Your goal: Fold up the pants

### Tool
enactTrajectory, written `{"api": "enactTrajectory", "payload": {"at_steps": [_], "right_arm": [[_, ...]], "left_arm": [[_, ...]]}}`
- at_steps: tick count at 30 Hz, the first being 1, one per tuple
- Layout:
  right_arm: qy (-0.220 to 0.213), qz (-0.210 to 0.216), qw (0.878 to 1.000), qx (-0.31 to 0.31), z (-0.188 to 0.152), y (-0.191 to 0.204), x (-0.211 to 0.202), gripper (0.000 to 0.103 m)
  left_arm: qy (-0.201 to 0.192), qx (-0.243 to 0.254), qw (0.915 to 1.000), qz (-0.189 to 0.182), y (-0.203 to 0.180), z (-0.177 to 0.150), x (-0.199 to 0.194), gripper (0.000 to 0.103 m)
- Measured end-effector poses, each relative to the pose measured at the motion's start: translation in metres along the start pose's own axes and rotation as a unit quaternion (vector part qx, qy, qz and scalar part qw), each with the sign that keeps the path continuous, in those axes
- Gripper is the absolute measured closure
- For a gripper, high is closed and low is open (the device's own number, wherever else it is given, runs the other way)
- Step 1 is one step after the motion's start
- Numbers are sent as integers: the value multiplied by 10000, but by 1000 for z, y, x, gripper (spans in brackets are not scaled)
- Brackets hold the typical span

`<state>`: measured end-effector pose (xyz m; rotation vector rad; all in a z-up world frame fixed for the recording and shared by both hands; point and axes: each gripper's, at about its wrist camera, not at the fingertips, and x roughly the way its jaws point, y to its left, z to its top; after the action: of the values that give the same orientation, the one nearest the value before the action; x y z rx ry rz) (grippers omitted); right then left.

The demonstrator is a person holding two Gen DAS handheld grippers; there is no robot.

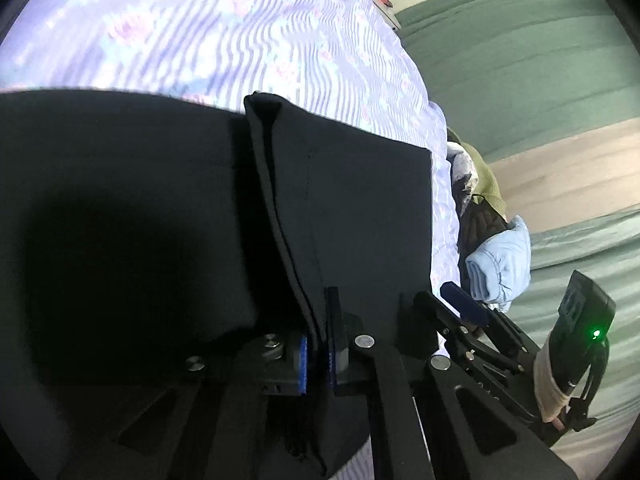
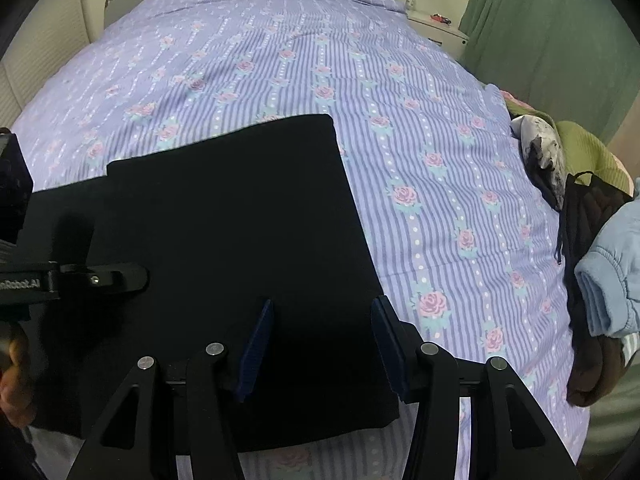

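The black pants [image 2: 240, 216] lie folded on the purple flowered bedspread [image 2: 420, 120]. In the left wrist view my left gripper [image 1: 317, 354] is shut on a raised fold edge of the pants [image 1: 352, 208], its blue pads [image 1: 303, 364] pinching the cloth. In the right wrist view my right gripper [image 2: 320, 344] is open, its blue pads [image 2: 258, 344] spread just above the near part of the pants. The left gripper's body [image 2: 100, 276] shows at the left edge of the right wrist view, and the right gripper [image 1: 468, 308] shows at the right of the left wrist view.
A pile of other clothes sits at the bed's right edge: a light blue garment [image 2: 616, 272], a dark brown one [image 2: 588, 240], a grey patterned one [image 2: 540, 148] and a green one [image 2: 584, 144]. Green curtains [image 2: 540, 20] and a white nightstand [image 2: 436, 28] stand beyond.
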<state>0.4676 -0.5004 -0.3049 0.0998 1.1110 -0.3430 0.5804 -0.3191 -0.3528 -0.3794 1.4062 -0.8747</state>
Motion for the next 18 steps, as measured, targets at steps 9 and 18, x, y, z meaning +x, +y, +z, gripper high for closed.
{"api": "enactTrajectory", "payload": {"at_steps": [9, 18], "right_arm": [[-387, 582, 9975, 67, 7, 27, -46, 52], [-170, 822, 9956, -425, -3, 88, -40, 52]], "left_arm": [[-796, -313, 9953, 451, -2, -21, -101, 95], [-555, -496, 9901, 1192, 63, -34, -121, 95]]}}
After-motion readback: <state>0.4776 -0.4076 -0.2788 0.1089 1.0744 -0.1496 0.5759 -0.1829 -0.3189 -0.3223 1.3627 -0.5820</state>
